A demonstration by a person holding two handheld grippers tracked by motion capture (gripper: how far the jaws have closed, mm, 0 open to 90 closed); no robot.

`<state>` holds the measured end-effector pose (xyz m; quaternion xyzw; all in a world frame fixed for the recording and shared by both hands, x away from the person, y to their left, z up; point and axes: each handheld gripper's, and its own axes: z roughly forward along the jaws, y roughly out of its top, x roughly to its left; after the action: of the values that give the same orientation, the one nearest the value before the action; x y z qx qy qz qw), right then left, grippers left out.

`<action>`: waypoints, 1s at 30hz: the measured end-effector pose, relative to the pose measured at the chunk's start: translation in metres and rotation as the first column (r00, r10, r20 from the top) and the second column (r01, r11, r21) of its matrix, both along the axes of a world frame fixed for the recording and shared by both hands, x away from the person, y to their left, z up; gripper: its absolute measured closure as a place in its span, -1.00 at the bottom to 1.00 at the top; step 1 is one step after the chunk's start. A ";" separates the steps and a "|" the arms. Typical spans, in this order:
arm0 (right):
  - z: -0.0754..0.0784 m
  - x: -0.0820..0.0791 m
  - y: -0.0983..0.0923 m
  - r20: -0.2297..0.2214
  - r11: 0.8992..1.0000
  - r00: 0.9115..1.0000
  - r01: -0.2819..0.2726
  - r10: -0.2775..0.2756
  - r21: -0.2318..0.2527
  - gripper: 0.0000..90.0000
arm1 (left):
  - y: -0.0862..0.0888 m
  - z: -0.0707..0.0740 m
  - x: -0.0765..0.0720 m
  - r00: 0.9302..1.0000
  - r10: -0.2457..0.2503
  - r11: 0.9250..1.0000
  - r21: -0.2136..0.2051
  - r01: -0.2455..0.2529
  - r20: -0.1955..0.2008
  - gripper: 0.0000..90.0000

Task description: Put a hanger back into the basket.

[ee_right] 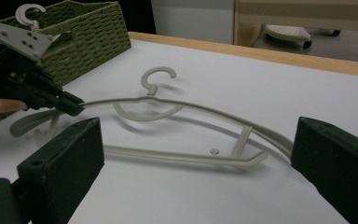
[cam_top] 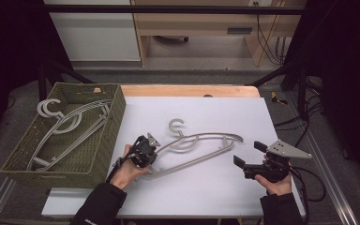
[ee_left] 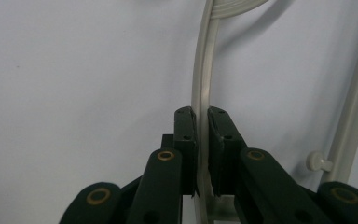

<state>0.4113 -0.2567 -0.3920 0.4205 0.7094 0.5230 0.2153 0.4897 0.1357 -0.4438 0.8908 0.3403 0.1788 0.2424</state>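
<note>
My left gripper (cam_top: 153,149) is pinched on the upper arm of a grey plastic clothes hanger (cam_top: 201,149) that lies on the white table top (cam_top: 206,192), near its middle. My right gripper (cam_top: 248,154) hangs off the hanger's far end with its jaws spread wide and nothing between them.

To my left, a green woven basket (cam_top: 98,154) sits at the table's edge, its near wall just beside my left hand (cam_top: 127,169). Inside it lie more grey hangers (cam_top: 70,123), their hooks poking up over the far left rim. Nothing lies on the table between the two grippers apart from the hanger itself. Past the table's wooden edge (cam_top: 187,90) there is floor and pale wooden furniture (cam_top: 197,23).

The left gripper view gives me what the high view cannot: the two pads (ee_left: 185,140) pressed flat against either side of the thin hanger arm (ee_left: 204,84), with the bottom bar (ee_left: 354,121) and a small peg (ee_left: 318,161) off to one side. The right gripper view shows the hanger raised at the held end, its hook (ee_right: 157,77) just off the table, and my left gripper (ee_right: 72,105) clamped on the arm.

I can read no writing or brand on anything.
</note>
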 end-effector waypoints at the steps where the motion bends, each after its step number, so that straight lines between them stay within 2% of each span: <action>1: 0.000 0.000 0.000 -0.001 1.000 1.000 0.001 -0.001 0.000 -0.94 | 0.003 0.002 -0.002 1.000 0.002 1.000 -0.014 -0.002 0.004 0.84; 3: 0.000 0.000 0.000 -0.003 1.000 1.000 0.003 -0.003 -0.001 -0.94 | 0.009 0.005 -0.007 1.000 0.003 0.999 -0.044 -0.003 0.008 0.84; 7: 0.000 0.000 0.000 -0.002 1.000 1.000 0.002 -0.002 -0.004 -0.94 | 0.014 0.017 -0.017 0.999 0.015 0.998 -0.055 -0.013 0.039 0.84; 10: 0.000 -0.001 -0.001 0.001 1.000 1.000 0.002 -0.002 -0.004 -0.94 | 0.016 0.027 -0.024 0.998 0.020 0.996 -0.083 -0.015 0.063 0.84; 13: 0.000 -0.001 -0.001 0.002 1.000 1.000 0.002 -0.002 -0.003 -0.94 | 0.019 0.038 -0.031 0.996 0.027 0.997 -0.079 -0.021 0.080 0.84; 14: 0.000 -0.002 -0.002 0.003 1.000 1.000 0.003 -0.003 -0.004 -0.94 | 0.019 0.040 -0.033 0.995 0.036 0.996 -0.089 -0.027 0.092 0.84; 17: 0.001 -0.002 -0.002 0.003 1.000 1.000 0.006 -0.006 -0.002 -0.94 | 0.024 0.049 -0.037 0.994 0.038 0.997 -0.075 -0.030 0.107 0.84; 22: 0.000 -0.002 -0.003 0.002 1.000 1.000 0.005 -0.004 -0.005 -0.94 | 0.030 0.060 -0.041 0.991 0.055 0.996 -0.082 -0.045 0.124 0.84; 25: 0.001 -0.002 -0.003 0.002 1.000 1.000 0.003 -0.003 -0.009 -0.94 | 0.035 0.067 -0.043 0.986 0.069 0.995 -0.083 -0.057 0.149 0.84; 30: 0.001 -0.002 -0.003 0.006 1.000 1.000 0.009 -0.009 -0.004 -0.94 | 0.045 0.085 -0.046 0.982 0.075 0.994 -0.095 -0.060 0.172 0.84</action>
<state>0.4095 -0.2602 -0.3915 0.4219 0.7078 0.5219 0.2205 0.4433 0.1811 -0.3585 0.8478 0.3553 0.2492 0.3048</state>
